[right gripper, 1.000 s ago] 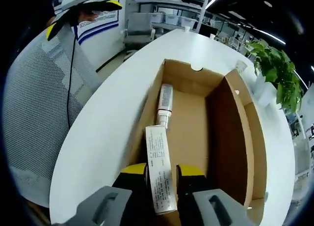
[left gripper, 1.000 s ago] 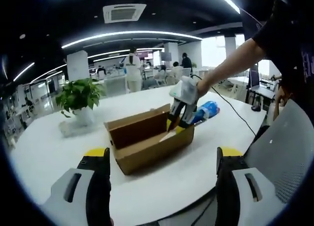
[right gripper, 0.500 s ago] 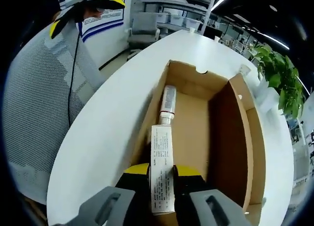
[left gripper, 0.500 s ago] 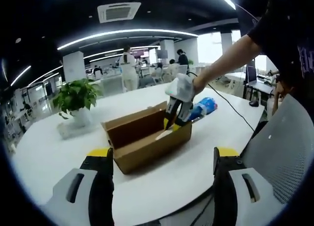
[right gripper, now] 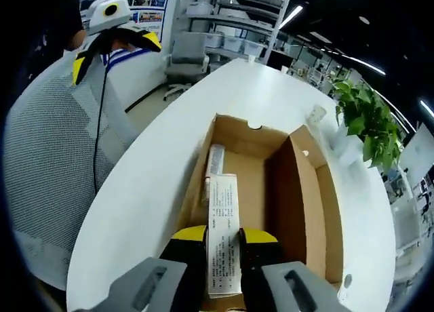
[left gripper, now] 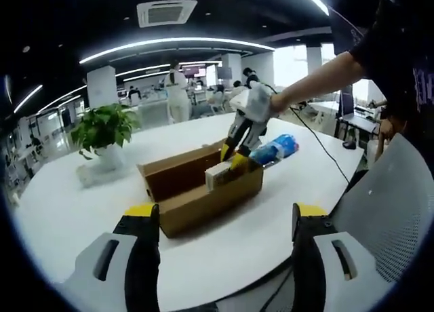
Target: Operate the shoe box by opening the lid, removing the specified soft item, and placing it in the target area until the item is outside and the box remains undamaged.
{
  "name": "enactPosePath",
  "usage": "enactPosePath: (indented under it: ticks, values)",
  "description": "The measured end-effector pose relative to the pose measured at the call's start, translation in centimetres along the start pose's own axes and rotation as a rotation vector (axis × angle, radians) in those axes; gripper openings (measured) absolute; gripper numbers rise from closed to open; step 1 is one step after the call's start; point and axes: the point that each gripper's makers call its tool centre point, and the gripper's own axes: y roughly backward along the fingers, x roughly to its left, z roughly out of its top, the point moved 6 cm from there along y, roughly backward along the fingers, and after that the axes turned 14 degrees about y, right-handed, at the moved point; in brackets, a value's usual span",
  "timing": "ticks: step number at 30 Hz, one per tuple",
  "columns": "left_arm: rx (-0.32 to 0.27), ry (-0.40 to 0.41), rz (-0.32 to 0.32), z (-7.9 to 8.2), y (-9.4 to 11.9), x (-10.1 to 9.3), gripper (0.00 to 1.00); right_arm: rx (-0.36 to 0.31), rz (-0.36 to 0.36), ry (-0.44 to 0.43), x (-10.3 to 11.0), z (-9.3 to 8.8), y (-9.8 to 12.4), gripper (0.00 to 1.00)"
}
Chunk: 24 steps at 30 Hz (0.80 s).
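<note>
In the right gripper view, the right gripper (right gripper: 222, 241) was seen clamped on a white tube (right gripper: 223, 243), its yellow-tipped jaws pressed against the tube's two sides. The tube was held lifted above the near end of the open shoe box (right gripper: 271, 190), its printed face turned up and its far end pointing along the box. Inside the box, just beyond the tube's far end, a second pale item (right gripper: 215, 161) lay against the box's left wall; what it was could not be told. The lid (right gripper: 298, 190) was seen standing up along the box's right side. The box rested on a white table (right gripper: 169, 163). Left of the box, past the table's edge, a mesh chair back (right gripper: 54, 163) was seen. Beyond the box's far right corner, a potted plant (right gripper: 366, 119) stood on the table.

In the left gripper view, the left gripper (left gripper: 224, 224) was seen nearest, well short of the box (left gripper: 203, 193), its jaws set wide apart with nothing between them. Over the box's right end, the right gripper (left gripper: 239, 139) was seen with the tube (left gripper: 218, 176) held at the height of the box's rim. A blue packet (left gripper: 274, 149) lay on the table (left gripper: 68, 210) just behind the box's right end. The plant (left gripper: 105, 125) stood well to the left of the box. Far behind the box, people were seen standing in an office.
</note>
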Motion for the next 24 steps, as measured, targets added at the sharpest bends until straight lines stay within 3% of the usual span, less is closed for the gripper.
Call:
enactPosePath:
  ticks: [12, 24]
  values:
    - [0.009, -0.004, -0.004, -0.1, -0.1, -0.2, 0.8, -0.021, -0.039, 0.029, -0.4, 1.1, 3.3, 0.13]
    - [-0.009, 0.011, -0.001, 0.0, 0.0, -0.2, 0.86, -0.017, -0.087, 0.036, -1.2, 0.8, 6.4, 0.13]
